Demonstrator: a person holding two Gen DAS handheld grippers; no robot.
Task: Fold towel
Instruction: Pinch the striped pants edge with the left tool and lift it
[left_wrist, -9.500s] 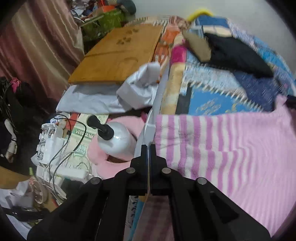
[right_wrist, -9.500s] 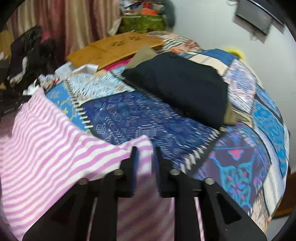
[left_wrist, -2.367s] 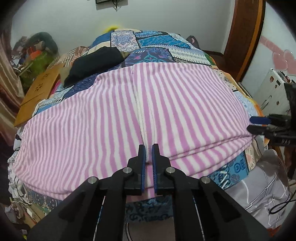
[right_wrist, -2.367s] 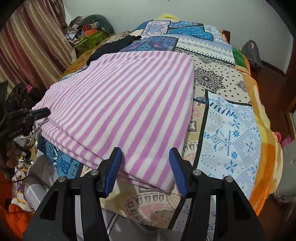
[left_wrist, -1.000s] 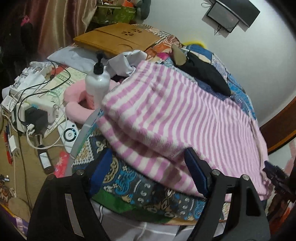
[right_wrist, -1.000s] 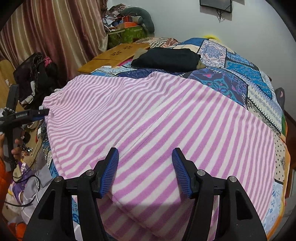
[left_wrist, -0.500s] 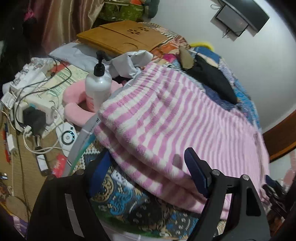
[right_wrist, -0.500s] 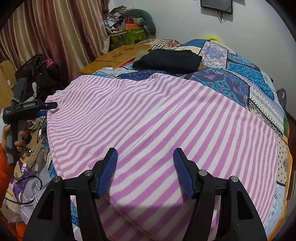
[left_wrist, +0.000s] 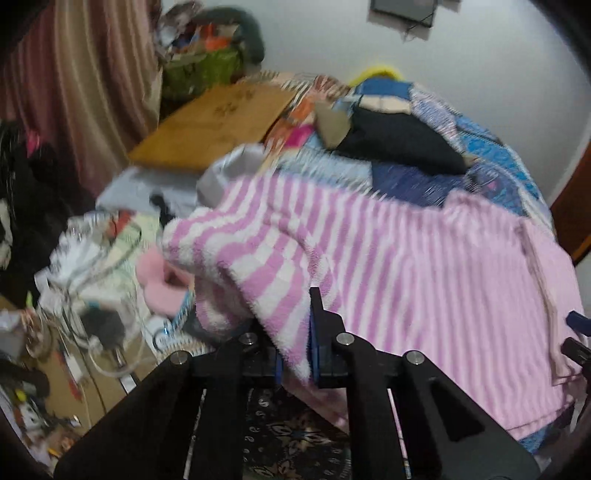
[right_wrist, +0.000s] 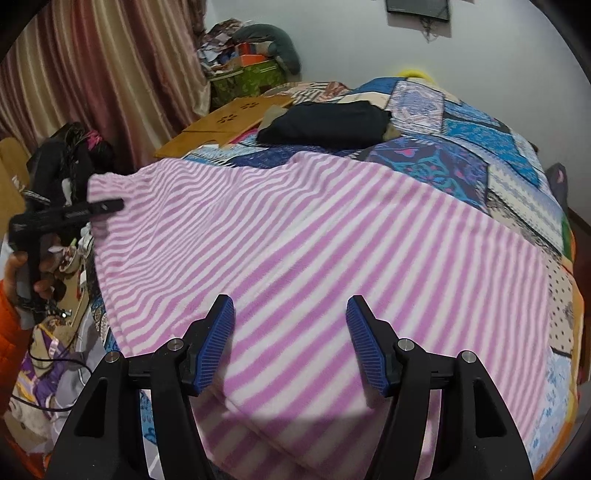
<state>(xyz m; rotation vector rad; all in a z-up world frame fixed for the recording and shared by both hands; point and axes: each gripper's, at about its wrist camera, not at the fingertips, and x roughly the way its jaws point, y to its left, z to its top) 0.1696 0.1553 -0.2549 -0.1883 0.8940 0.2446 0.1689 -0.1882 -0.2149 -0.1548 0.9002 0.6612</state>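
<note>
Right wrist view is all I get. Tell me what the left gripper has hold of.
Observer: The left gripper has just been closing and is shut on a bunched corner of the striped towel.
Operator: Say how that corner sits.
Observer: It is lifted and crumpled; the rest of the towel lies flat on the bed.
Operator: Report what lies beyond that edge.
Observer: A pink cushion and tangled cables lie off the bed's side.

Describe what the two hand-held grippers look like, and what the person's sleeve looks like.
Both are matte black plastic frames with silver bolt heads. The right hand-held gripper has two angled fingers faced with ribbed blue pads. The left hand-held gripper shows blue pad edges. The sleeve is orange.
</note>
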